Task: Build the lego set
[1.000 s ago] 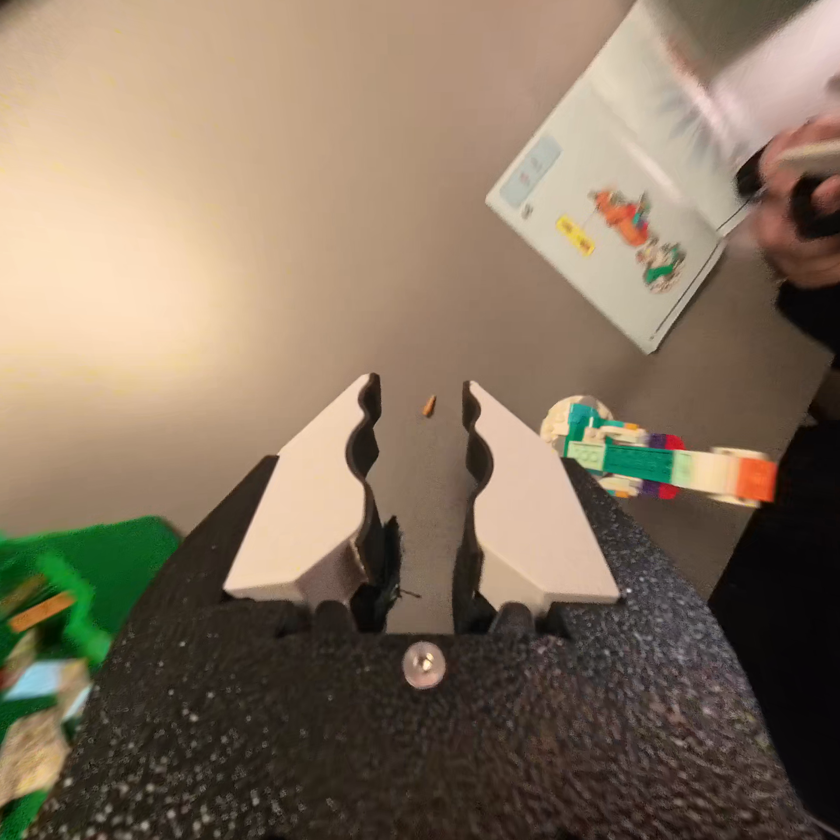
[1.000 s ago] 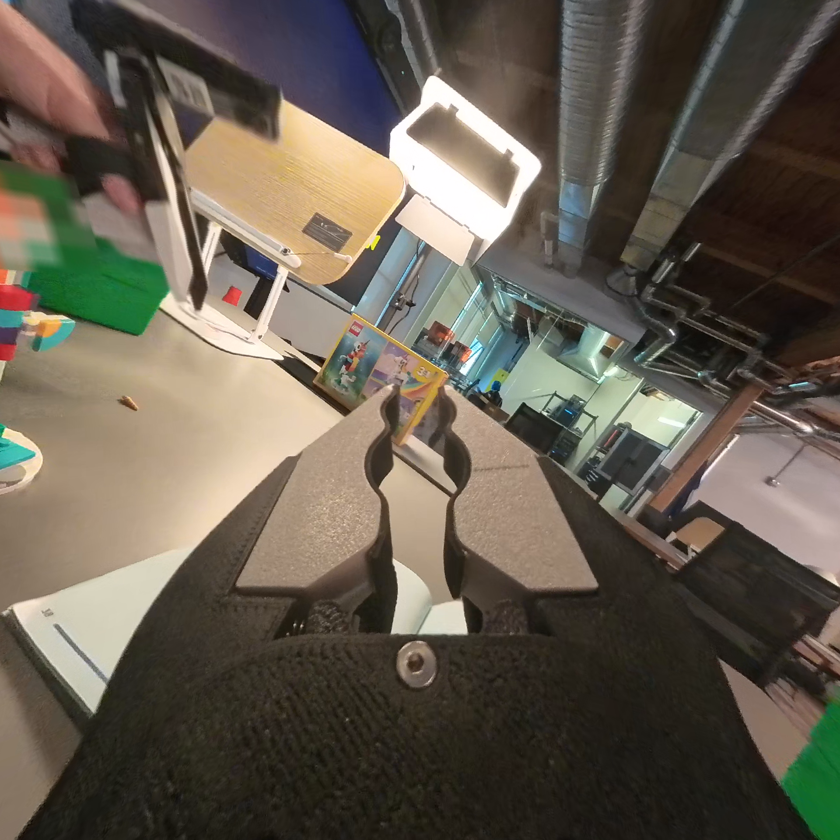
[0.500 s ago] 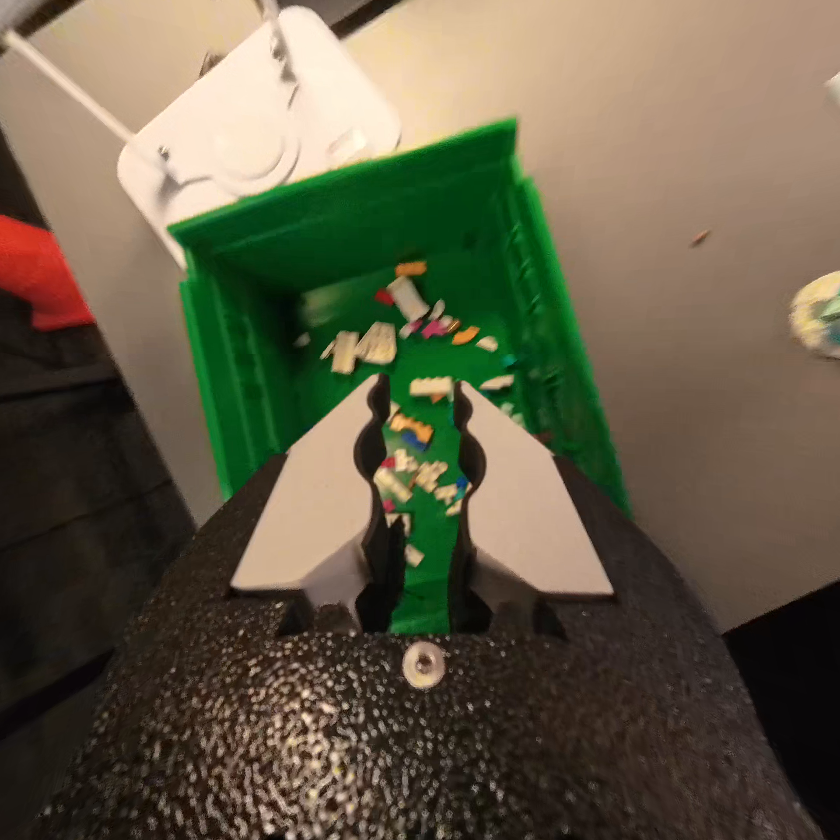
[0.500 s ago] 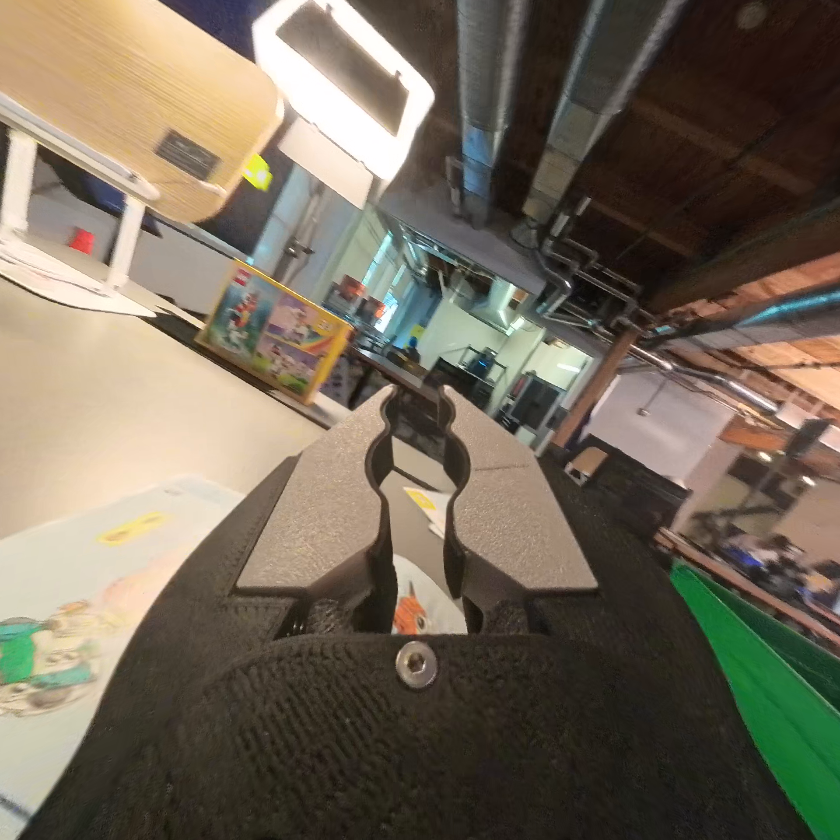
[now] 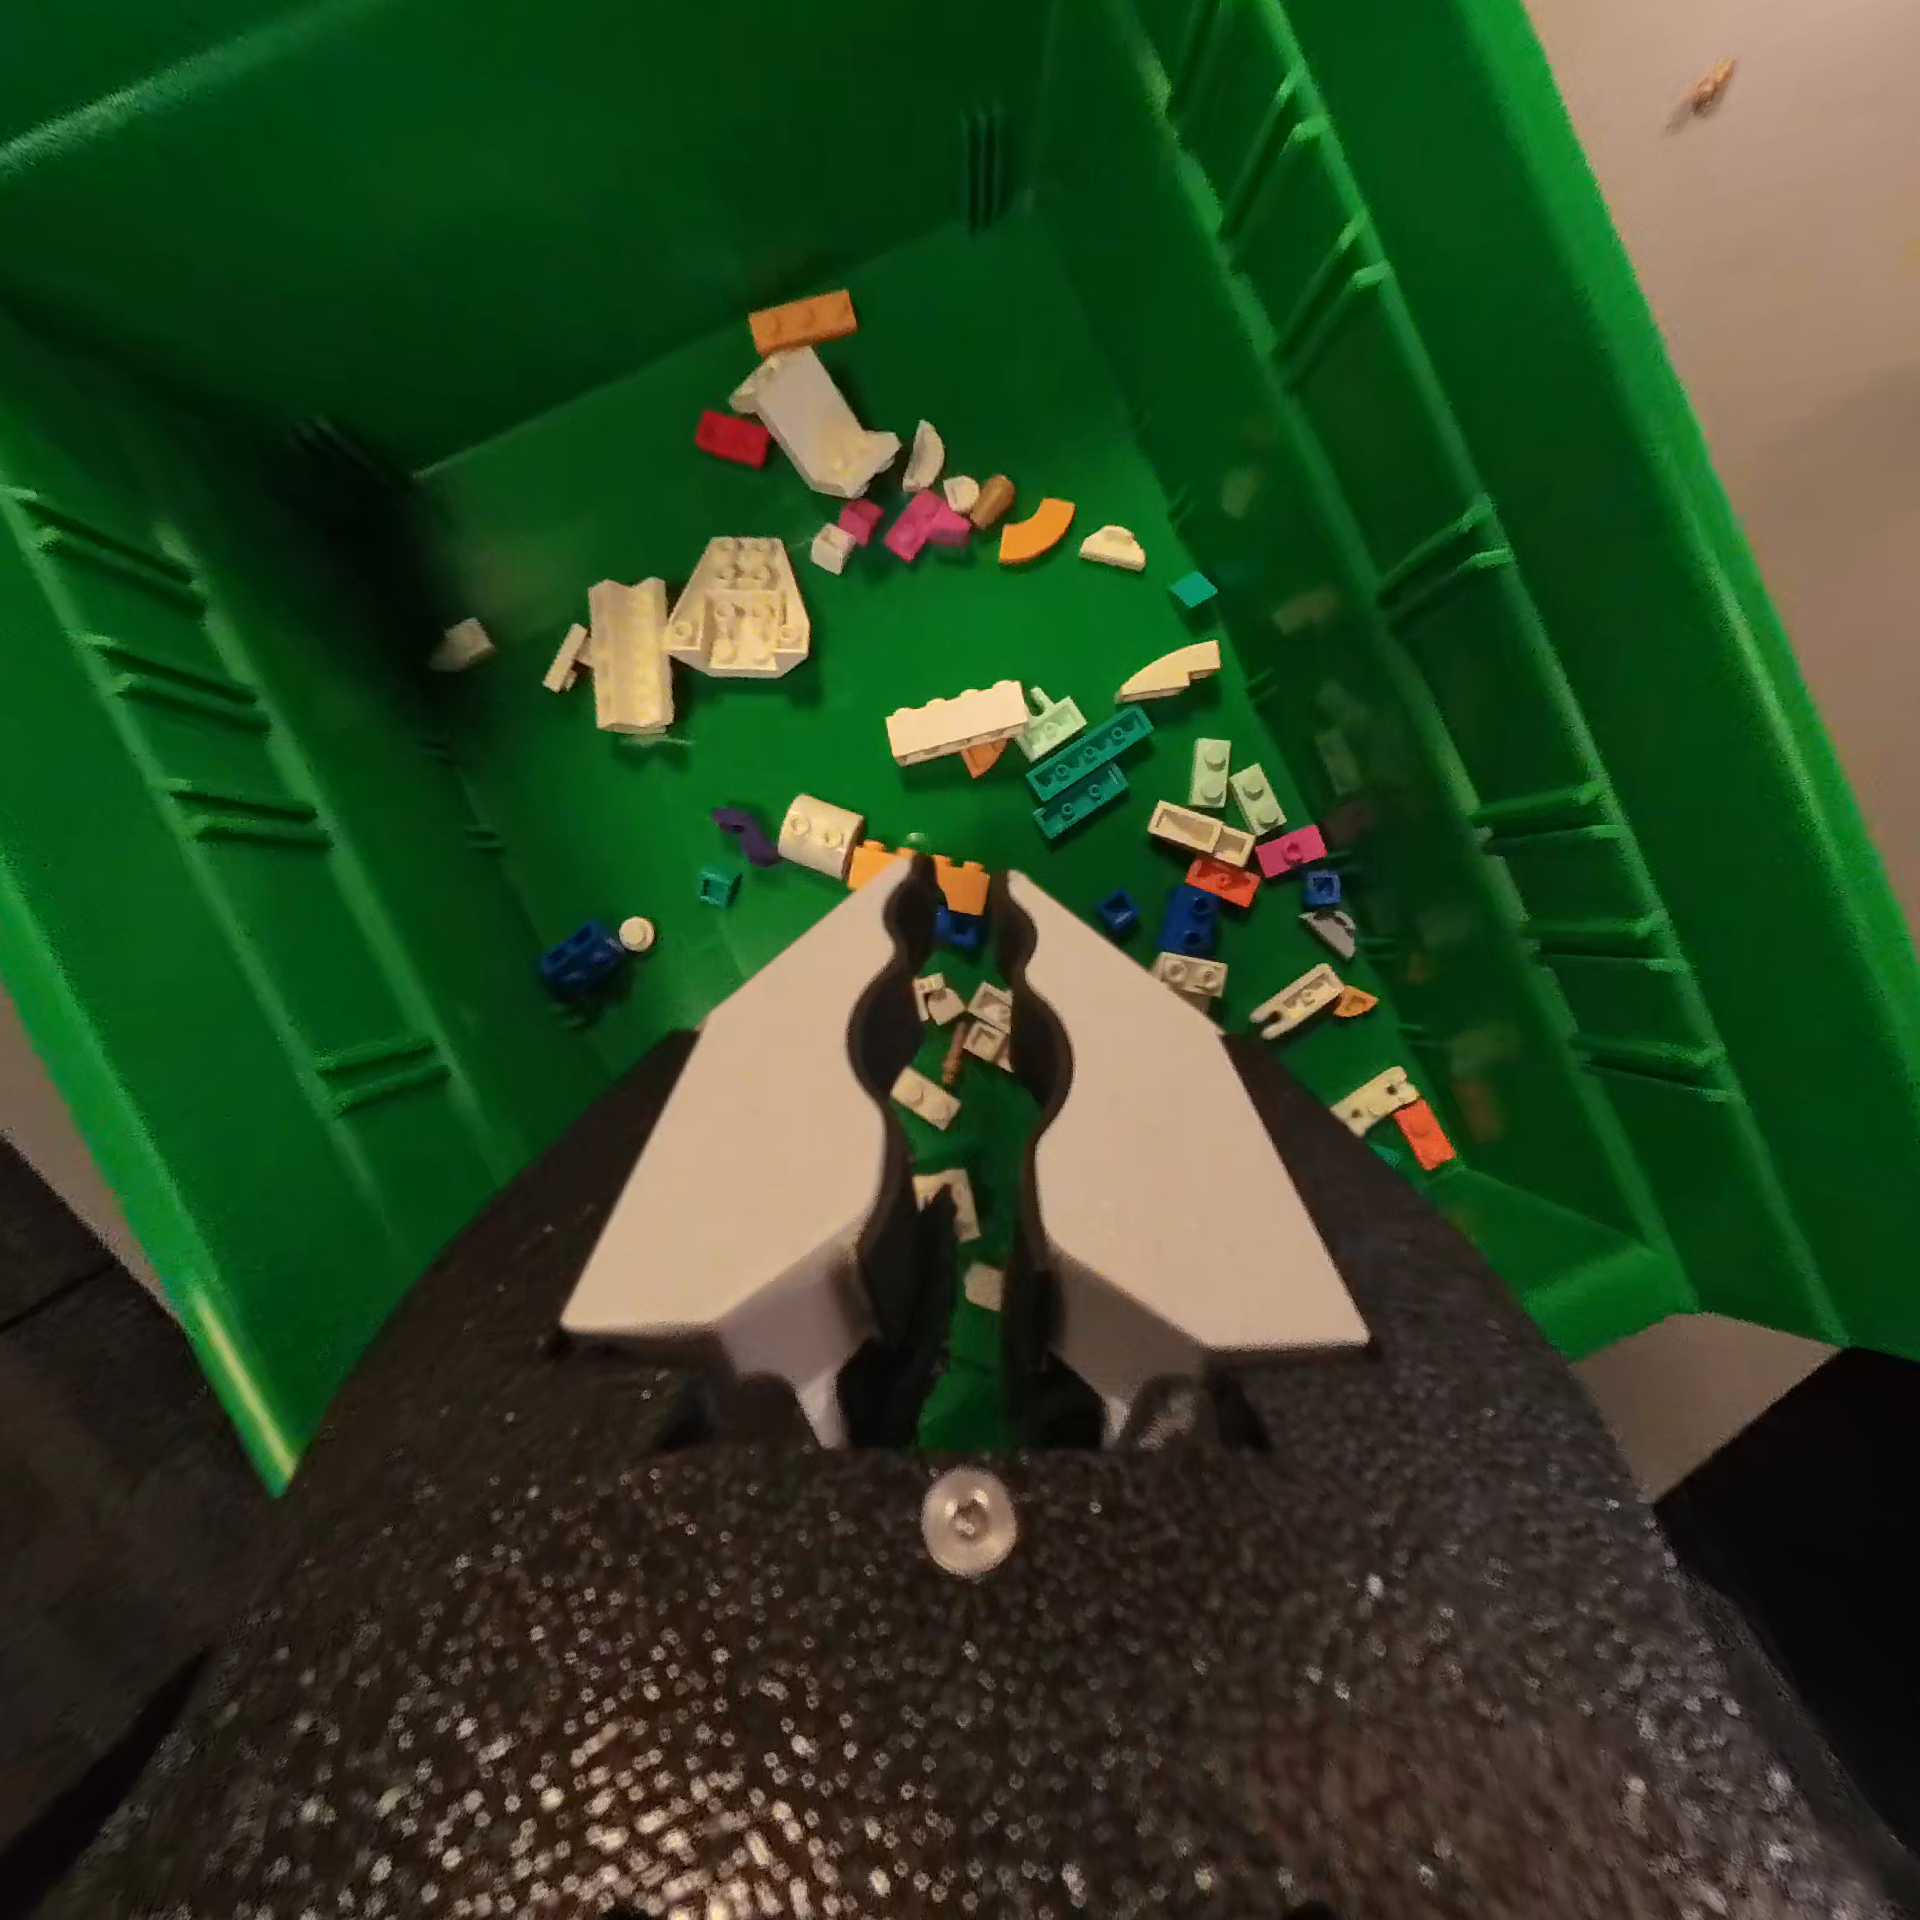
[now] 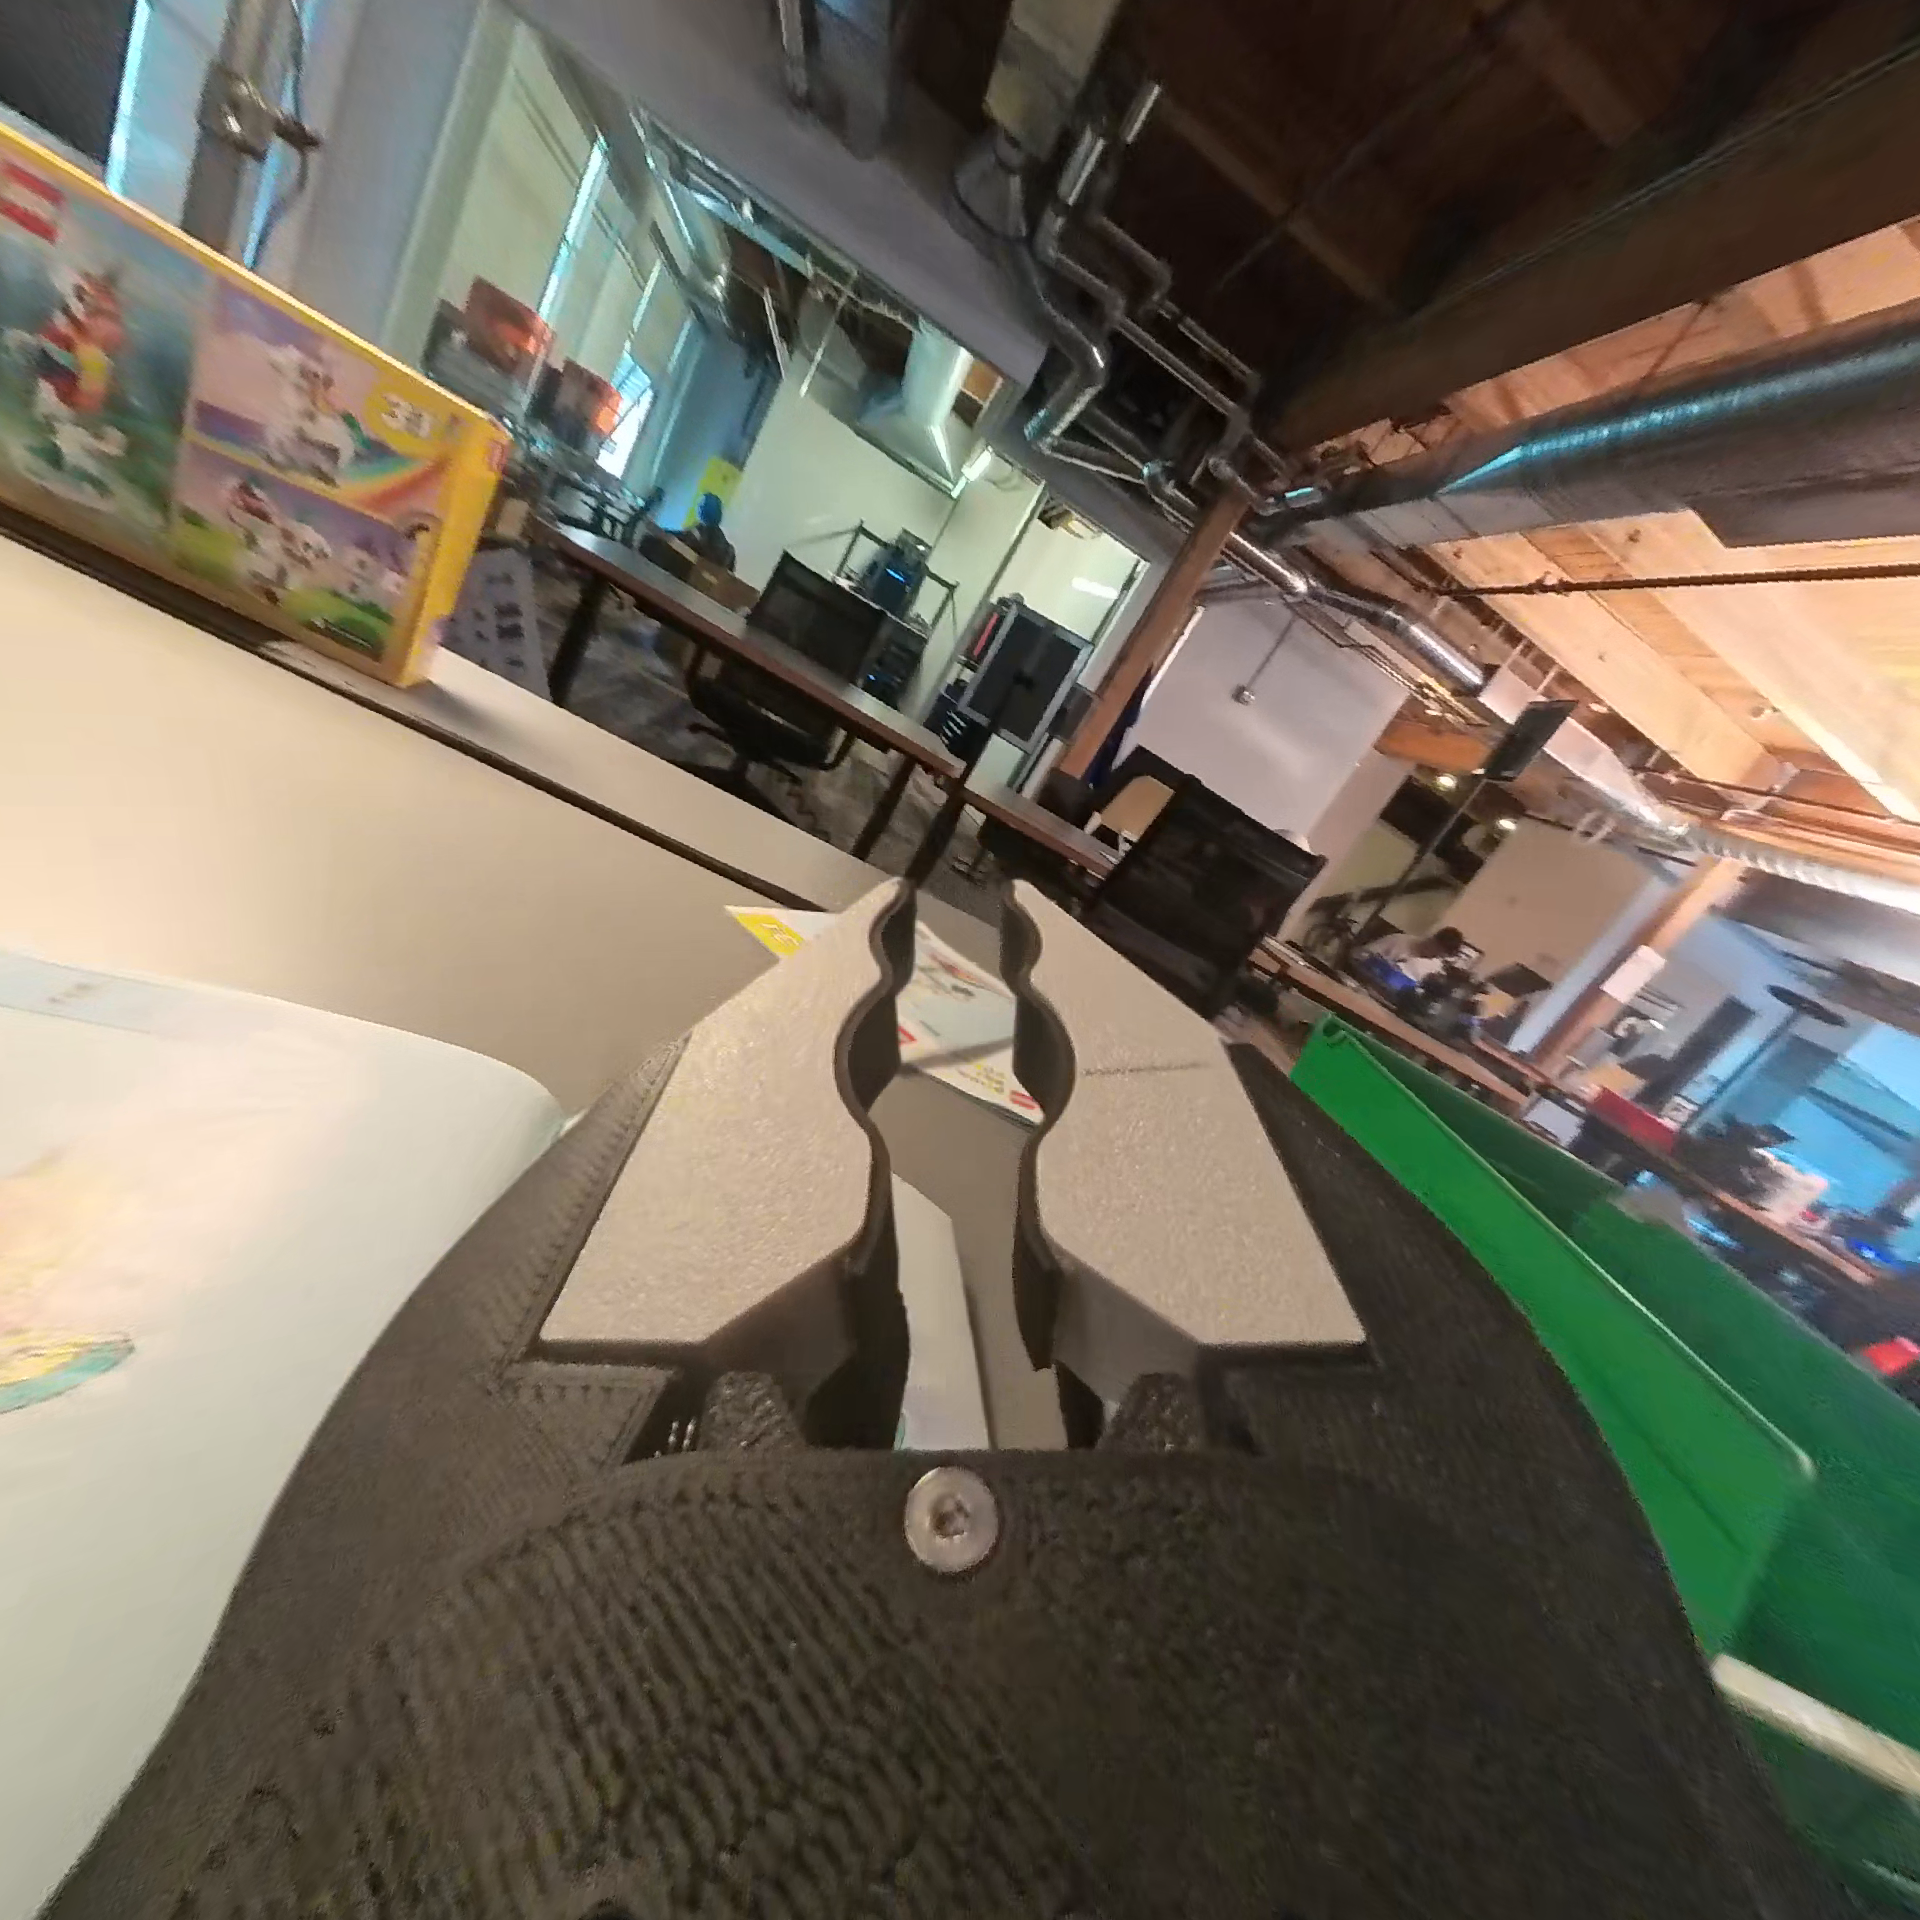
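Note:
A green bin [image 5: 1351, 436] fills the left wrist view, with several loose lego pieces on its floor: white, orange, teal, blue, pink and red. My left gripper [image 5: 961, 883] hangs above the bin's near half, open and empty, its tips over an orange brick [image 5: 961, 881]. A long white brick [image 5: 956, 722] lies just beyond. My right gripper [image 6: 958, 902] is open and empty, held low over the table beside the open instruction booklet [image 6: 208, 1143]. The partly built model is out of view.
A second green bin [image 6: 1558, 1299] stands at the right of the right wrist view. The yellow lego box [image 6: 239, 468] stands at the table's far edge. A leaflet [image 6: 956, 1008] lies ahead of the right gripper. A small brown piece [image 5: 1704, 88] lies on the table beside the left bin. The left gripper's tips are roughly 60 cm from the right gripper's. About 5 cm separates my left fingertips from the long white brick [image 5: 956, 722].
My left gripper swung left from the table and model to the green bin and came down close over the pieces. My right gripper turned right, away from the model, along the booklet.

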{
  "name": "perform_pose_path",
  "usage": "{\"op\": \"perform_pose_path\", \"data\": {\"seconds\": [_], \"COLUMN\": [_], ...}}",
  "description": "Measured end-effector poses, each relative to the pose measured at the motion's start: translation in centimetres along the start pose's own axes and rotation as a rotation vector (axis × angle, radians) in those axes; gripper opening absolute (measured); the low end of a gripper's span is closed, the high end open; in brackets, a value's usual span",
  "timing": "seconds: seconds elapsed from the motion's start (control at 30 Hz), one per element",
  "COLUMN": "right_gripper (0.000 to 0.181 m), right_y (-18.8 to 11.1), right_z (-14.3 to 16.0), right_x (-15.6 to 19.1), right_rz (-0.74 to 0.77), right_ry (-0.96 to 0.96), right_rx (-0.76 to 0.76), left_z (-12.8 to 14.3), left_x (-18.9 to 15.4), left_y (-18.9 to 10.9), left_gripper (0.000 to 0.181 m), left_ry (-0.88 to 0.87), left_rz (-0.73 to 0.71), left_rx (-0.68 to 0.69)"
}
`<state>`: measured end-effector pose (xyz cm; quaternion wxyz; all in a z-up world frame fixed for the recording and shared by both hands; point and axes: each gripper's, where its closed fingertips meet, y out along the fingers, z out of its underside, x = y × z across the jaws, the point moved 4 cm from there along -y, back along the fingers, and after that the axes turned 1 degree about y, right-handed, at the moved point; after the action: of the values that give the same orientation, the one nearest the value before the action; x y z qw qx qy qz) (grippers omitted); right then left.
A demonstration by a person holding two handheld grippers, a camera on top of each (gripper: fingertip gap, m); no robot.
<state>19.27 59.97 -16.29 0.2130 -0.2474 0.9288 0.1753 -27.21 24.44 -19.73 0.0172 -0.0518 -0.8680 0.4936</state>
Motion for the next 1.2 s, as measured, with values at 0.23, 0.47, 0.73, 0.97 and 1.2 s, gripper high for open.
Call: {"op": "perform_pose_path", "data": {"seconds": [0.23, 0.47, 0.73, 0.97, 1.2], "right_gripper": [0.014, 0.014, 0.014, 0.014, 0.013], "right_y": [0.5, 0.6, 0.7, 0.7, 0.6], "right_z": [0.7, 1.5, 1.8, 1.8, 1.7], "right_x": [0.5, -0.3, -0.5, -0.4, -0.5], "right_rz": [0.020, 0.061, 0.071, 0.063, 0.065], "right_ry": [-0.098, -0.057, -0.047, -0.041, -0.030], "right_rx": [0.072, 0.129, 0.147, 0.142, 0.135], "left_z": [-0.1, 0.3, 1.1, 1.3, 0.3], "left_x": [0.4, -0.4, -2.0, -2.3, -1.2], "left_y": [-0.3, -0.1, 0.9, 1.2, -1.6], "left_gripper": [0.006, 0.004, 0.003, 0.002, 0.001], "left_ry": [0.014, 0.012, 0.121, 0.133, 0.069], "left_rz": [0.026, 0.106, 0.152, 0.147, 0.054], "left_rx": [-0.094, -0.183, -0.095, -0.086, -0.211]}}
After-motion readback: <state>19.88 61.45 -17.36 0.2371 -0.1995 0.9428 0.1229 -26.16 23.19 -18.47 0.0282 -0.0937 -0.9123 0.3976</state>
